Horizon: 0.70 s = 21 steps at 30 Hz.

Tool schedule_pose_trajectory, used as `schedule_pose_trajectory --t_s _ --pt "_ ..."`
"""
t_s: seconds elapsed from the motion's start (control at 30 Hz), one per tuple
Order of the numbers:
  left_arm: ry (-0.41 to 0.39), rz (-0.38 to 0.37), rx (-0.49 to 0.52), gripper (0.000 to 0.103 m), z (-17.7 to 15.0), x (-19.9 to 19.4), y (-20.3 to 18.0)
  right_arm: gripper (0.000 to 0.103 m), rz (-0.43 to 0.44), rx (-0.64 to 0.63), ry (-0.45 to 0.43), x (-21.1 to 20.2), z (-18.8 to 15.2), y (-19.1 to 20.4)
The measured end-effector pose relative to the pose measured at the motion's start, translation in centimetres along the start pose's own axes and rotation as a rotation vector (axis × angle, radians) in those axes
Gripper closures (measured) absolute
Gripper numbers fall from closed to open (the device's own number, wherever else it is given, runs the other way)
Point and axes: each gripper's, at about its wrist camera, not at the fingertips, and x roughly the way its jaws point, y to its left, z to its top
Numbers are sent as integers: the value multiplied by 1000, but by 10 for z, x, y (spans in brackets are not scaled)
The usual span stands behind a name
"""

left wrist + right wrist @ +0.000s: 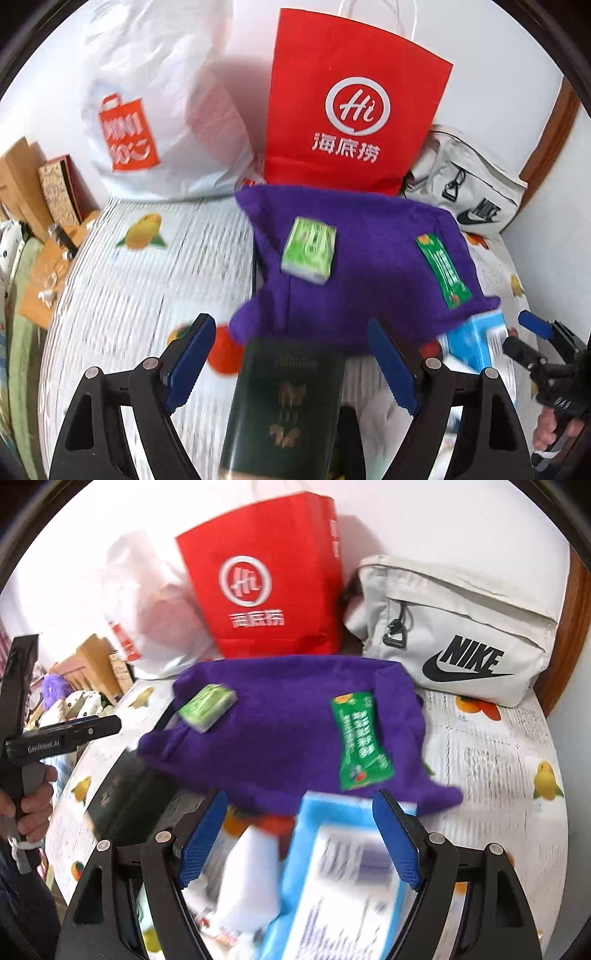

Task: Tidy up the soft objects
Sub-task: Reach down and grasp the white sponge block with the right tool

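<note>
A purple fleece cloth [280, 734] lies spread on the desk [147, 280], which has a white cover printed with fruit. On the cloth rest a small green tissue pack [309, 250] to the left and a flat green sachet [360, 738] to the right. A dark green booklet [284, 406] lies at its near left edge and a light blue tissue pack [332, 878] at its near right edge. The left hand-held gripper [291, 369] is open above the booklet without touching it; the right hand-held gripper [299, 842] is open over the blue pack. Behind the cloth stand a red paper bag [351, 107], a white plastic bag [155, 110] and a pale grey pouch [458, 627]
</note>
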Motion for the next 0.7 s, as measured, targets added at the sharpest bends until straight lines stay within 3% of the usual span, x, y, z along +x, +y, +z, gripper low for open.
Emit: schedule_pose_trajectory --t_s 0.27,0.57,0.6,0.67,0.7 --pt "8 -63 -36 20 -51 -18 13 23 -126 -302 5 -6 -59 63" --pt "29 -67 -53 20 -87 -24 31 23 -302 -470 49 23 -75 81" --pt "27 -63 -50 20 -90 -26 32 25 -326 -476 51 27 -74 79" --pt "23 -48 -42 20 -95 -28 34 44 -315 -463 55 31 -74 77" --pt "21 -36 -39 20 -99 -29 34 48 -322 -457 46 30 -73 78"
